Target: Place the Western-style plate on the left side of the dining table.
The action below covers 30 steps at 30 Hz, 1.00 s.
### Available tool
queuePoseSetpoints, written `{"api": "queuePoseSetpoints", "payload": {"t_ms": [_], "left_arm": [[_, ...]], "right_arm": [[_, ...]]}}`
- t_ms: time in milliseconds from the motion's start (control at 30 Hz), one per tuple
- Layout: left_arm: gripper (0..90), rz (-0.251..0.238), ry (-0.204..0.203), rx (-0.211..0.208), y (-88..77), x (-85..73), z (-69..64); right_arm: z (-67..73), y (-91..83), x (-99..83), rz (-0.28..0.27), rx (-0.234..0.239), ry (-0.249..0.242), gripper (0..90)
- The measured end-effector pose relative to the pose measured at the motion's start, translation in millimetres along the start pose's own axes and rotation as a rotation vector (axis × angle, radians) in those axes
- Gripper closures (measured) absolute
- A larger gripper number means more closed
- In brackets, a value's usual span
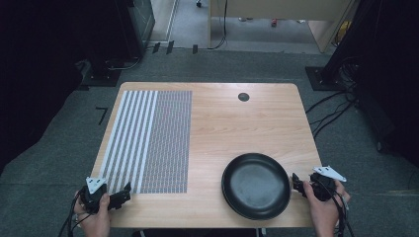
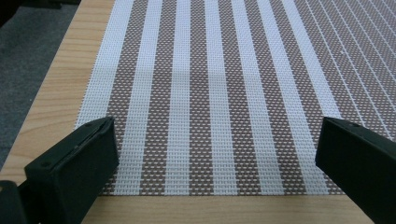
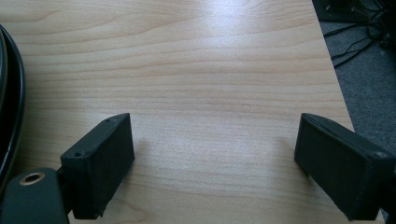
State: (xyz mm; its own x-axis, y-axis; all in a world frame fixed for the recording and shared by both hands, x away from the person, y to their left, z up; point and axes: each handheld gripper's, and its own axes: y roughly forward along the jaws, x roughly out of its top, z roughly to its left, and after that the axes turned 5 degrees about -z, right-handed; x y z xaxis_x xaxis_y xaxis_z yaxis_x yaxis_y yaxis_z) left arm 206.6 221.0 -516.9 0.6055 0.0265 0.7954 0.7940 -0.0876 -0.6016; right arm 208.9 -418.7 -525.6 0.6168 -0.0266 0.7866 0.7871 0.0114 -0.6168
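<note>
A wooden table (image 1: 237, 123) seen from above. A striped woven placemat (image 1: 150, 140) lies flat on its left half; a black plate (image 1: 256, 185) sits near the front edge on the right. The left gripper (image 1: 118, 196), held in a hand at the front left corner, hovers at the placemat's near edge, jaws spread wide with nothing between them. The right gripper (image 1: 298, 183) sits just beside the plate's right rim, jaws likewise spread and empty. In the right gripper view just a sliver of the plate's rim (image 3: 9, 107) appears, cut off at the left. The person's forearms are cropped at the bottom.
</note>
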Motion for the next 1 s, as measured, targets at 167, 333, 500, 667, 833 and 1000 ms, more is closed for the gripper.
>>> {"api": "queuePoseSetpoints", "payload": {"t_ms": [167,333,500,667,833,1000], "left_arm": [[0.0,-0.005,-0.008,-0.008,-0.6,2.9,-3.4],[0.0,-0.008,0.029,-0.046,-1.5,5.7,-23.0],[0.0,-0.025,0.063,-0.086,-4.1,12.0,-43.8],[0.0,-0.043,0.093,-0.118,-6.4,19.3,-64.1],[0.0,-0.054,0.127,-0.151,-4.9,26.0,-87.1],[0.0,-0.075,0.158,-0.189,0.2,39.0,-112.2]], "right_arm": [[0.1,0.0,0.0,0.000,0.000,0.000,11.1],[0.1,0.1,0.0,0.000,0.000,-0.001,10.9],[0.2,0.2,-0.1,0.001,0.000,0.000,10.7],[0.2,0.3,-0.1,0.001,0.000,0.000,10.5],[0.3,0.1,-0.2,0.001,0.000,0.000,10.5],[0.2,0.2,-0.2,0.001,0.000,0.001,10.5]]}}
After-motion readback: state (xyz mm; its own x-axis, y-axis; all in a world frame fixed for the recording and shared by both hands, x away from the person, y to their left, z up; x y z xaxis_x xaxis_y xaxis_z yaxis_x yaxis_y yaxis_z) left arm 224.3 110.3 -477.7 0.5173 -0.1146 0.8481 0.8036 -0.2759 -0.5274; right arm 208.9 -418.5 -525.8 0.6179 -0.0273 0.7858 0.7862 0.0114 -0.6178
